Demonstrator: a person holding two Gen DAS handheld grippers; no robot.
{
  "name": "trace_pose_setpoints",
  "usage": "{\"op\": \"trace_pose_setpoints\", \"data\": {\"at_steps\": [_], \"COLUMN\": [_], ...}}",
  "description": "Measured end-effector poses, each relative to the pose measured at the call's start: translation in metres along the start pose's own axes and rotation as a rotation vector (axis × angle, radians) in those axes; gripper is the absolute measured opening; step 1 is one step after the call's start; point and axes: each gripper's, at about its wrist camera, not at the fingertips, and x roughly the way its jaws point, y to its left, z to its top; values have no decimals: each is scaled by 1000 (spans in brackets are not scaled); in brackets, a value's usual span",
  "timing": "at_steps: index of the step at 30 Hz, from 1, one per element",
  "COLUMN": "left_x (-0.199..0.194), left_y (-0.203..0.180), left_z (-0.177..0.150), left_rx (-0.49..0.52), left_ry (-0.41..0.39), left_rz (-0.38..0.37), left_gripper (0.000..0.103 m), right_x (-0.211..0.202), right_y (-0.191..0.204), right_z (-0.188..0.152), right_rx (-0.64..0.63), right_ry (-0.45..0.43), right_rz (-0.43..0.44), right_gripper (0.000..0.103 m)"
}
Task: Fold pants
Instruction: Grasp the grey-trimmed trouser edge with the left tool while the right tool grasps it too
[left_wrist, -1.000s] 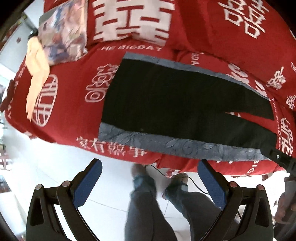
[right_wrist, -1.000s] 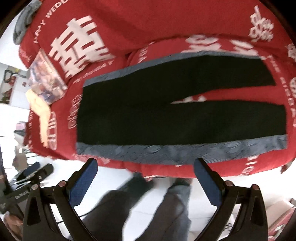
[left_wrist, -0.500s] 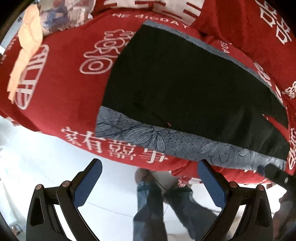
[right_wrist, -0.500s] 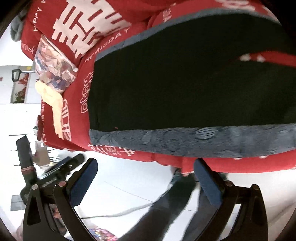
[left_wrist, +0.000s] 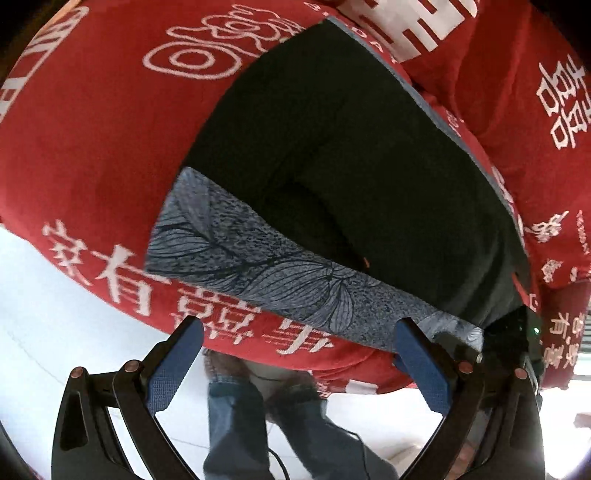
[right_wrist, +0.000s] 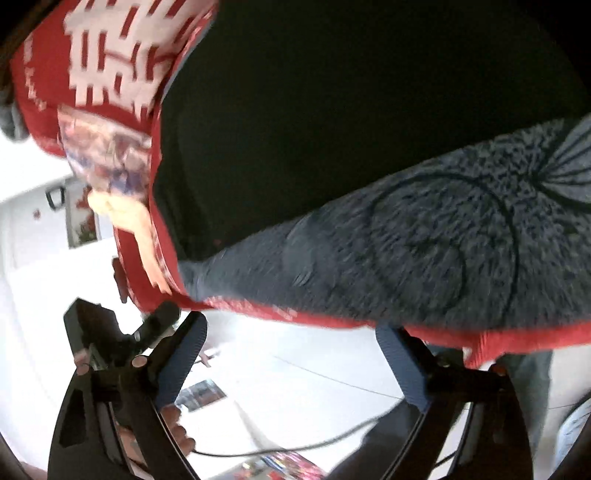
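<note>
Broadly, a red bedspread printed with white characters is seen covering a bed, and the pants are laid flat on it, close to the near edge. They are black, with a grey leaf-patterned side stripe running along the edge nearest the grippers; a second grey stripe is seen along the far edge. A patterned cushion is seen beside the pants in the right wrist view, which is blurred.

The fabric is judged to be soft, light and limp, so that it will sag and drape when lifted and will slide little on the cloth beneath. A hold is best taken on the near grey stripe, where a seam gives a firmer edge: one grip near the waistband corner, the other further along the leg.

The left gripper is held wide, nothing between its blue pads, just short of the stripe. The right gripper is likewise spread wide and holds nothing, its tips just below the bed edge.
</note>
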Motion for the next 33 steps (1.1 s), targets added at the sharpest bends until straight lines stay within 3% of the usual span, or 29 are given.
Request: {"op": "trace_pose_setpoints", "data": {"at_steps": [3,9,12,15,17,21,24,25,27,28,29,30,33], "left_x": [15,28,31,33,32,33,37,37,39,39,40,36,15], "left_y": [-5,-23,-19,-17,-23,-25,-34,-36,-40,-40,-42,-44,-59], "left_z": [1,21,31,35,35,37,40,40,40,41,42,44,49], "left_rx": [11,-61,-130,-146,-90,-56,-29,-21,-3,-9,-16,-21,9], "left_ry": [38,25,5,14,18,40,48,48,56,64,75,76,40], "left_rz": [-58,-167,-177,-173,-137,-124,-97,-82,-52,-57,-57,-55,-39], "left_gripper": [103,102,76,74,67,65,62,55,43,29,26,25,25], "right_x": [-2,-34,-42,-51,-60,-94,-116,-121,-124,-125,-125,-127,-140], "right_y": [-5,43,53,36,13,-41,-69,-75,-82,-85,-87,-92,-85], "right_z": [5,16,18,13,9,-3,-8,-8,-7,-6,-5,-5,3], "right_rx": [50,-60,-102,-81,-46,73,158,191,249,273,291,308,278], "right_ry": [-23,-102,-105,-114,-132,-216,-277,-293,-306,-309,-313,-309,-304], "right_rz": [92,253,255,190,128,46,95,123,141,156,179,182,153], "right_gripper": [94,95,95,95,95,95,93,92,73,62,30,10,10]}}
